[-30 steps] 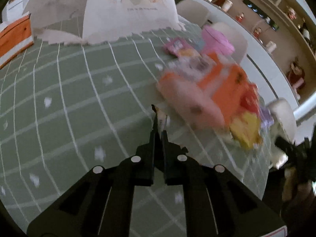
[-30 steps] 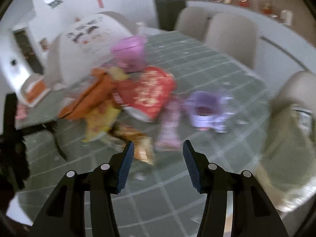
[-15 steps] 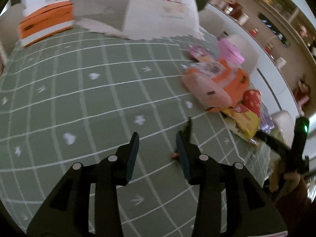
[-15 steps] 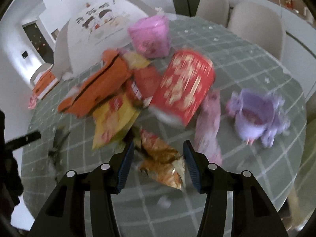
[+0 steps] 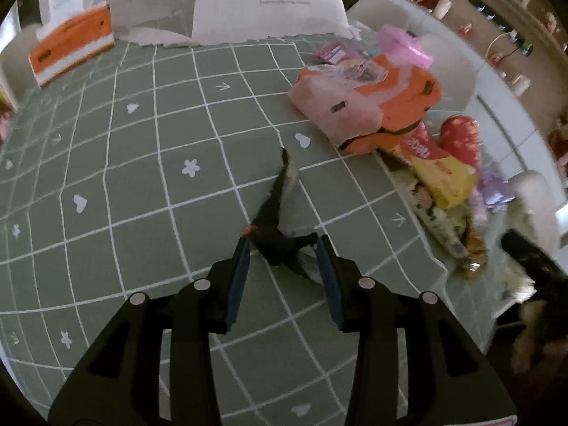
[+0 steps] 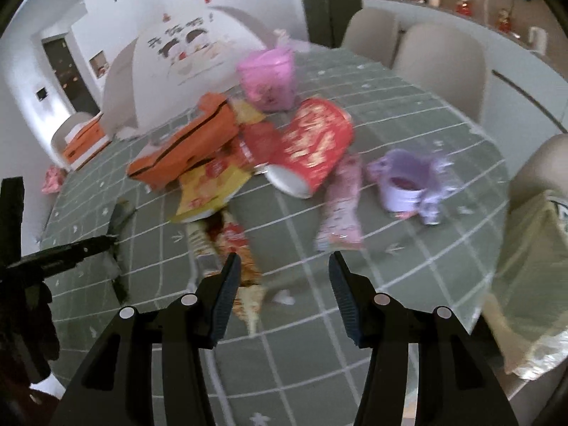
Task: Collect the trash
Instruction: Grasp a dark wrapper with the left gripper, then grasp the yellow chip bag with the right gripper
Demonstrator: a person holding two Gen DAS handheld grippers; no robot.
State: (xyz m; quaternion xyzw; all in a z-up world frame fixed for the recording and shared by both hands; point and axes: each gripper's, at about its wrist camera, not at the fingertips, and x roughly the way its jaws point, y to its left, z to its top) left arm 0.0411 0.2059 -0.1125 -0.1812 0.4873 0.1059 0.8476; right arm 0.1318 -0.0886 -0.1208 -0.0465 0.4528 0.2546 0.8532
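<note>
A dark crumpled wrapper (image 5: 275,209) lies on the green checked tablecloth (image 5: 142,177), its near end between the tips of my left gripper (image 5: 283,243). The jaws stand open and the pads do not press it. To the right is a trash pile: an orange and pink bag (image 5: 362,103), a yellow chip bag (image 5: 443,177) and a red tub (image 6: 312,149). My right gripper (image 6: 284,256) hangs open over the table with nothing held. A brown snack wrapper (image 6: 245,262) lies by its left finger. A pink wrapper (image 6: 340,209) and a purple cup (image 6: 404,184) lie ahead of it.
A white domed food cover (image 5: 266,3) and an orange tissue box (image 5: 71,46) stand at the far side. A pink container (image 6: 268,78) sits behind the pile. Beige chairs (image 6: 440,60) ring the table. A tan bag (image 6: 532,277) hangs at the right edge.
The left gripper, shut on the dark wrapper a second ago, has opened, and the wrapper now lies on the cloth. The right gripper has come closer to the pile.
</note>
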